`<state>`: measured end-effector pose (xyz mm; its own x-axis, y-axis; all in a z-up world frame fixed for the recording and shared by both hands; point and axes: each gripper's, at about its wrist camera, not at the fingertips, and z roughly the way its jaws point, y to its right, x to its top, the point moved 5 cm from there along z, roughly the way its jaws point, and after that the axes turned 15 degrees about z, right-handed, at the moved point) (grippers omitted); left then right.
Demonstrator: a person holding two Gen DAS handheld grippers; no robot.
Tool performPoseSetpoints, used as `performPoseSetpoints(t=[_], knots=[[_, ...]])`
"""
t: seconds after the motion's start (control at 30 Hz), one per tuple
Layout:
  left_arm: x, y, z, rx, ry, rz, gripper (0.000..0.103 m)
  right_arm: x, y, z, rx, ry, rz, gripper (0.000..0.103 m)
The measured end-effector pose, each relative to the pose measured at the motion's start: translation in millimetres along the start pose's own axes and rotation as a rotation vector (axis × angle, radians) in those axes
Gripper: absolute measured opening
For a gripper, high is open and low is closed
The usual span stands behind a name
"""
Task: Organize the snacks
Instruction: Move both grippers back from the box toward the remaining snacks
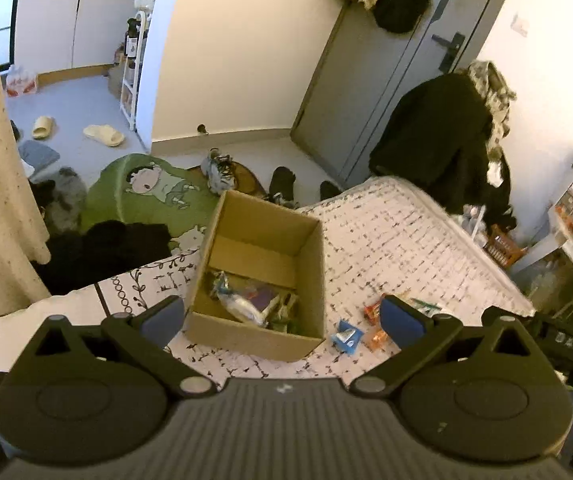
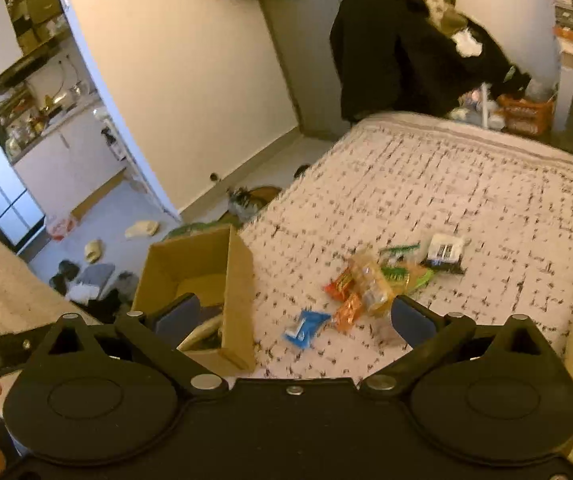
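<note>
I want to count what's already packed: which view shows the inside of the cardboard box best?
The left wrist view: it looks down into the cardboard box, showing several wrappers at the bottom. The right wrist view sees the box obliquely, partly behind a finger.

From my right wrist view the loose snack packets (image 2: 370,280) near the bed's middle smear into colour, their labels unreadable. The cardboard box (image 2: 194,276) at the bed's left edge hides most of its contents behind its near wall and my gripper finger (image 2: 178,314). In my left wrist view, wrappers in the box (image 1: 246,304) blur together, uncountable.
</note>
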<state>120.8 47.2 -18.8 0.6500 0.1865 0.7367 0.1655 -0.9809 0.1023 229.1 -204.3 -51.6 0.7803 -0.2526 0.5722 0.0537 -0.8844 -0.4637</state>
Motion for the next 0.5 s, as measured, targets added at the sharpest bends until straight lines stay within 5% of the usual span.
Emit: performPoseSetpoints(t=[0.27,0.5], knots=[[-6,12,16,0.014,-0.022,0.012,0.103,1,21,7,-0.027,0.007,0.041,0.102],[-13,26,36,-0.061,-0.023,0.005,0.102,8,33,11,-0.013,0.004,0.063,0.096]])
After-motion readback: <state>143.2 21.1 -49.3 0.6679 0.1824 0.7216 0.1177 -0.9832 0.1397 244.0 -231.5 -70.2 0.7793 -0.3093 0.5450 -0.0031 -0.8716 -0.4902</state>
